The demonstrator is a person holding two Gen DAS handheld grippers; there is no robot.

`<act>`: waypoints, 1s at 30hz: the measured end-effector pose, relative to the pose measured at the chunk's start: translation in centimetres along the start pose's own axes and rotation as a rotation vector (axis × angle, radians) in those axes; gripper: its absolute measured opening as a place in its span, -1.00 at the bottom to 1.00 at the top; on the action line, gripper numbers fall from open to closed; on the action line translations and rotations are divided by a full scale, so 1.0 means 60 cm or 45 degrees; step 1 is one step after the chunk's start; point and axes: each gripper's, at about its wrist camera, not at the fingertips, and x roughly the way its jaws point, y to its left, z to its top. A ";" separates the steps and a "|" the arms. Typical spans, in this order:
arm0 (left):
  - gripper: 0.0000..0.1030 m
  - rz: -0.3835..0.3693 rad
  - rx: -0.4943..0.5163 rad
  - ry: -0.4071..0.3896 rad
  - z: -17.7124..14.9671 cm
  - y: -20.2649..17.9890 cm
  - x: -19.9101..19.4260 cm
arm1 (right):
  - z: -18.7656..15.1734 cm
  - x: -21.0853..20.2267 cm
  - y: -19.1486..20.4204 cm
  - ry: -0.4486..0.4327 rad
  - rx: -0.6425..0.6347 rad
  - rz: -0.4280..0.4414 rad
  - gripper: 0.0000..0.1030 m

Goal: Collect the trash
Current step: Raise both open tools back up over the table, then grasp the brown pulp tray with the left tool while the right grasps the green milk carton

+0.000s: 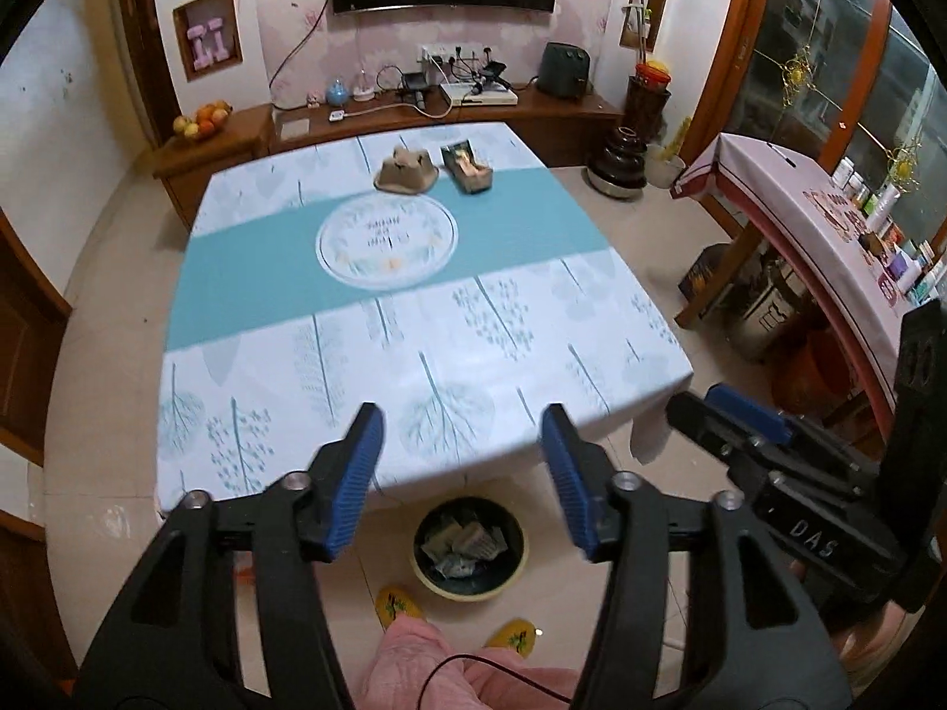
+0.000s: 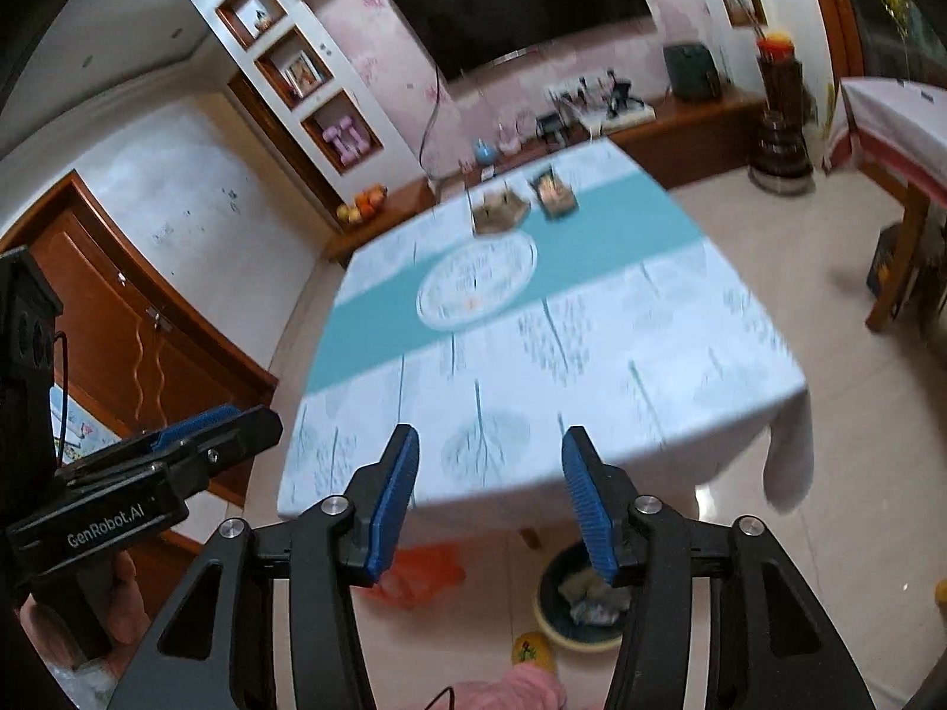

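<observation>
"GenRobot.AI" on left tongs [image 2: 201,444]

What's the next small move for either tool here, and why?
Probably reach the left tool forward across the table toward the crumpled brown paper piece at the far end. Both tools are open and empty, the right tool too, and that piece and the small open box beside it are the only loose things on the tablecloth; the round bin already holds scraps.

Glossy tile floor [image 1: 645,225], smooth printed cloth on table [image 1: 532,367].
</observation>
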 end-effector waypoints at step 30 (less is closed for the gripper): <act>0.80 -0.054 0.144 0.267 0.597 0.226 0.631 | 0.563 0.619 -0.054 0.069 -0.059 -0.384 0.65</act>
